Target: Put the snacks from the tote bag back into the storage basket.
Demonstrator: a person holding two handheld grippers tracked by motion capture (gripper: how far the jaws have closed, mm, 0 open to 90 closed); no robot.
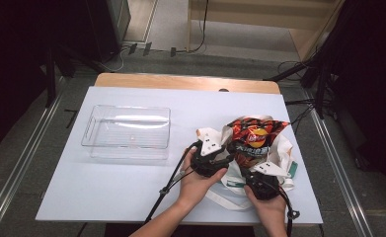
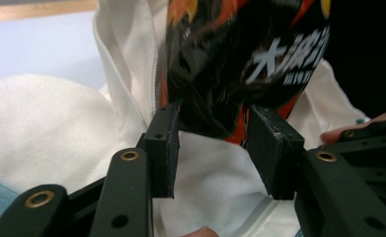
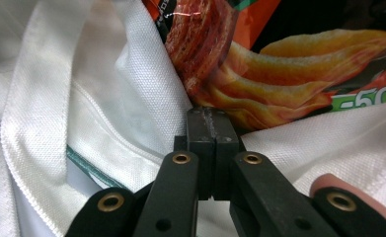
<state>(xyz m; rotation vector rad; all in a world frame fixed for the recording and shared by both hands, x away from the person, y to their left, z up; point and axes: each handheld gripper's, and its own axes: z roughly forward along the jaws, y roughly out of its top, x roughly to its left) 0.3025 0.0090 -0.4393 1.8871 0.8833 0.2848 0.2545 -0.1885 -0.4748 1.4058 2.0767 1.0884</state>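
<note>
One table carries three things: one clear plastic tray, one white cloth bag and one bag of crisps. The tray stands empty toward the left edge, well apart from the rest. The cloth bag lies by the near right corner, and the crisp bag (red, orange and black, with one picture of crisps on it) sticks out of its mouth toward the far edge. Two grippers work at the cloth bag, one in each hand. The left gripper has its jaws spread, with the lower end of the crisp bag between them and the pads not pressing on it. The right gripper has its jaws pressed together at the cloth bag's rim; whether they pinch cloth I cannot tell
</note>
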